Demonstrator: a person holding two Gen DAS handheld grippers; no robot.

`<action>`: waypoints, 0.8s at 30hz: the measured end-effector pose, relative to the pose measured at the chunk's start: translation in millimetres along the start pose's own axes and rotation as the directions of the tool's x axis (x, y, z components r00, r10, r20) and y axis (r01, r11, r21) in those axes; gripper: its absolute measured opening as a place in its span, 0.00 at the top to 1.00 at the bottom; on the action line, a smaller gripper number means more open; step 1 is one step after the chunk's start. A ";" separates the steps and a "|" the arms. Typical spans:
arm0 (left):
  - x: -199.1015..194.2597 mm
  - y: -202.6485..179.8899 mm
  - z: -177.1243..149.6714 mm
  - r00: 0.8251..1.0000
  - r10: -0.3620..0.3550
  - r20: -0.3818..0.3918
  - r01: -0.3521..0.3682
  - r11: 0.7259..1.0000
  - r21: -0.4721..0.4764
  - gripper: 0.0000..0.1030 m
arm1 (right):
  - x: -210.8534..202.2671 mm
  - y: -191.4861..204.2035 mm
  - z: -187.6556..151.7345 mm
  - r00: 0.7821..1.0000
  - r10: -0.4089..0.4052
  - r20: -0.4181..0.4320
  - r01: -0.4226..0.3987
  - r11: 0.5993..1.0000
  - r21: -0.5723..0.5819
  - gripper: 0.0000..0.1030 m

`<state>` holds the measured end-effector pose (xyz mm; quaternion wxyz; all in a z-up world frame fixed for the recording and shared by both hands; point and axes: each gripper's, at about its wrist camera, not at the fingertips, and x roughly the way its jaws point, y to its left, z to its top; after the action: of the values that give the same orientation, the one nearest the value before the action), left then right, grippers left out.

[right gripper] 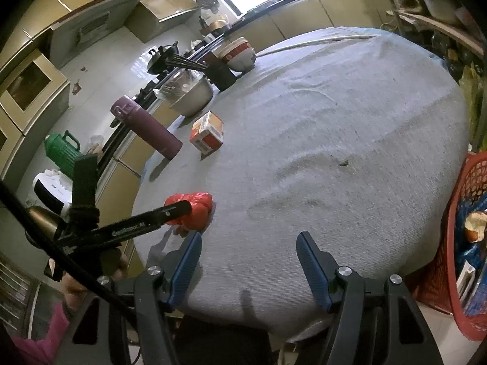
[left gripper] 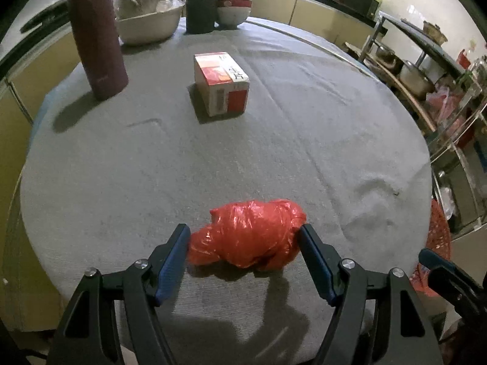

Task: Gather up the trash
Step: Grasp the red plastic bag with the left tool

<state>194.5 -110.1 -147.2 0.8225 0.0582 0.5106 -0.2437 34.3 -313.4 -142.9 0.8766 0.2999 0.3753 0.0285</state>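
Each gripper, left (left gripper: 245, 235) and right (right gripper: 248, 237), has black arms with round silver screws and blue ridged pads (right gripper: 313, 266) on the fingers. The left one has white letters along its side. A pink sleeve (right gripper: 39, 339) shows by the hand (right gripper: 76, 289).

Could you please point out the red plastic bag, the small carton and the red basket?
red plastic bag (left gripper: 252, 234): left wrist view, crumpled middle.
small carton (left gripper: 221, 83): left wrist view, top face.
red basket (right gripper: 450, 243): right wrist view, mesh wall.
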 end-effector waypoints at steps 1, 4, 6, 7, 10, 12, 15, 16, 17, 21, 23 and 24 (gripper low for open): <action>-0.6 2.1 -0.3 1.000 -0.001 0.006 0.001 1.000 -0.007 0.28 | 0.2 -0.3 0.7 1.000 0.000 0.002 0.000 1.000 0.001 0.33; -2.4 11.9 1.4 0.999 0.032 0.021 -0.031 0.998 -0.049 0.28 | 3.6 -1.4 2.6 1.000 0.003 -0.002 -0.003 1.000 0.012 0.33; -3.5 21.0 2.4 0.999 0.043 0.022 -0.041 0.996 -0.083 0.28 | 6.2 0.3 1.4 1.000 0.005 -0.009 -0.005 1.000 0.010 0.33; -4.3 26.0 2.9 0.998 0.050 0.023 -0.048 0.994 -0.098 0.28 | 7.0 1.2 1.1 1.000 0.005 -0.012 -0.005 1.000 0.006 0.33; -9.0 41.8 3.5 0.996 0.087 0.029 -0.082 0.984 -0.156 0.28 | 8.9 5.8 0.4 1.000 0.007 -0.016 -0.007 1.000 -0.010 0.33; -15.8 55.8 1.4 0.995 0.087 0.043 -0.075 0.972 -0.223 0.28 | 9.9 7.8 0.2 1.000 0.007 -0.018 -0.007 1.000 -0.013 0.33; -30.6 68.8 -4.5 0.995 0.059 0.083 -0.036 0.966 -0.255 0.28 | 10.3 8.5 0.2 1.000 0.004 -0.019 -0.004 1.000 -0.017 0.33; -34.9 70.1 -4.7 0.994 0.052 0.098 -0.026 0.970 -0.243 0.28 | 10.7 8.5 0.7 1.000 0.004 -0.019 -0.004 1.000 -0.016 0.33; -37.6 69.9 -3.8 0.993 0.047 0.110 -0.022 0.975 -0.222 0.28 | 10.6 8.2 0.7 1.000 0.005 -0.019 -0.006 1.000 -0.014 0.33; -39.4 60.5 3.1 0.996 0.025 0.089 -0.024 1.000 -0.005 0.28 | 11.4 8.3 -0.2 1.000 0.008 -0.023 -0.008 1.000 -0.012 0.33; -37.4 56.0 4.1 0.997 -0.014 0.077 0.005 0.994 0.111 0.28 | 11.1 9.6 -0.7 1.000 0.008 -0.024 -0.008 1.000 -0.019 0.33; -34.2 54.3 4.5 0.997 -0.053 0.054 0.042 0.983 0.176 0.28 | 10.9 10.2 -0.7 1.000 0.008 -0.023 -0.008 1.000 -0.021 0.33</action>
<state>210.9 -52.5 -123.7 0.8227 0.1110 0.4642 -0.3087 43.5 -301.8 -144.6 0.8753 0.2916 0.3837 0.0395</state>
